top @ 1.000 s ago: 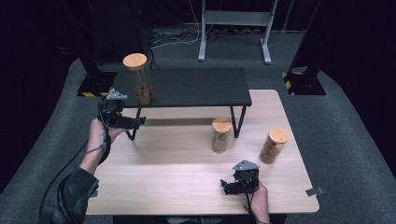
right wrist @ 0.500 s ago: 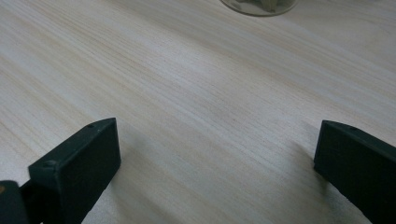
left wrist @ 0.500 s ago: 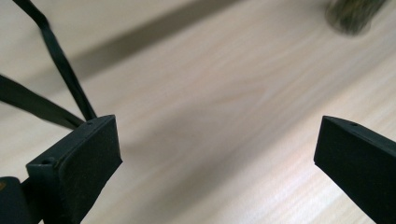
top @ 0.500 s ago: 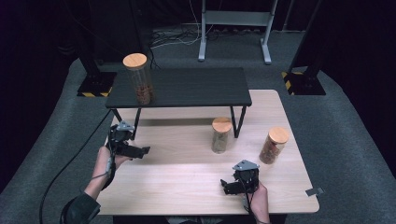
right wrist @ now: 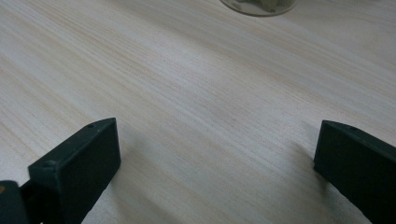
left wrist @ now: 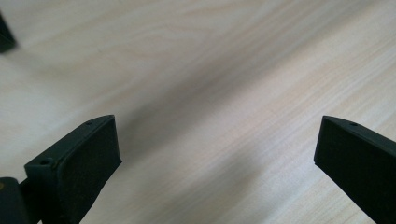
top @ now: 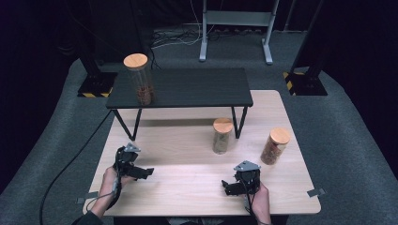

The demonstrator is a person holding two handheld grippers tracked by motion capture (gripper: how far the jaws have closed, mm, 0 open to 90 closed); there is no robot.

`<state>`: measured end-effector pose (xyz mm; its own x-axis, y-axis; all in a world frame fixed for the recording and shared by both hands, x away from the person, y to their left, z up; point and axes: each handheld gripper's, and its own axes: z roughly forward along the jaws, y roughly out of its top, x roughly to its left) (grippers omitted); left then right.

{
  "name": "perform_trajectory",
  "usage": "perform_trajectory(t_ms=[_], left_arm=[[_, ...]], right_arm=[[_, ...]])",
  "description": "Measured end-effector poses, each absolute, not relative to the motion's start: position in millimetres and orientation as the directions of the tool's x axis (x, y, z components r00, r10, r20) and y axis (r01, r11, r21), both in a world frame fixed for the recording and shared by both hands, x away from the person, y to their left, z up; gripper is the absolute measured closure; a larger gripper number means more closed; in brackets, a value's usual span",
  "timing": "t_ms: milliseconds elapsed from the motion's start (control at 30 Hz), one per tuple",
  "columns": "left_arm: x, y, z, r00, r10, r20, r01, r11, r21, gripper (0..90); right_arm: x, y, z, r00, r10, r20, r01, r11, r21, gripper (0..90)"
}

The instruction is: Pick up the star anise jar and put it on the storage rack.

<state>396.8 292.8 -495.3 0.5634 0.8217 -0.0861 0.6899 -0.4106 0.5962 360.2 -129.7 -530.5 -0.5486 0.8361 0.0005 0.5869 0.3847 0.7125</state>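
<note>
Three clear jars with wooden lids are in the high view. One jar (top: 140,79) stands on the left end of the black shelf (top: 187,89). A second jar (top: 222,135) stands on the wooden table (top: 187,159) by the shelf's right leg, and its base (right wrist: 258,6) shows at the top of the right gripper view. A third jar (top: 275,145) stands further right. My left gripper (top: 144,172) rests low over the table's front left, open and empty, jaws wide apart (left wrist: 217,154). My right gripper (top: 228,188) sits at the front right, open and empty (right wrist: 217,154).
The black shelf stands on thin legs (top: 130,125) across the back of the table. A cable (top: 70,164) trails off the left side. Dark stands (top: 96,84) sit on the grey floor behind. Bits of tape (top: 315,192) mark the table's front corners.
My left gripper has come down and back from beside the shelf's left end to the table's front left. The right gripper and all jars have stayed put.
</note>
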Motion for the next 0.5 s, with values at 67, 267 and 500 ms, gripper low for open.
perform_trajectory(t_ms=[67, 267, 500], left_arm=[[393.2, 291.0, -501.9, 0.567, 0.819, -0.083, 0.689, -0.417, 0.593, 0.0], [381.3, 289.6, -516.5, 0.572, 0.816, -0.086, 0.684, -0.417, 0.598, 0.0], [365.1, 286.9, -524.6, 0.564, 0.826, 0.002, 0.627, -0.430, 0.649, 0.0]], right_arm=[[360.2, -129.7, -530.5, -0.548, 0.836, 0.000, 0.587, 0.385, 0.712, 0.0], [360.2, -129.7, -530.4, -0.548, 0.836, 0.001, 0.587, 0.384, 0.712, 0.0], [360.2, -129.7, -530.5, -0.548, 0.836, 0.000, 0.587, 0.385, 0.712, 0.0]])
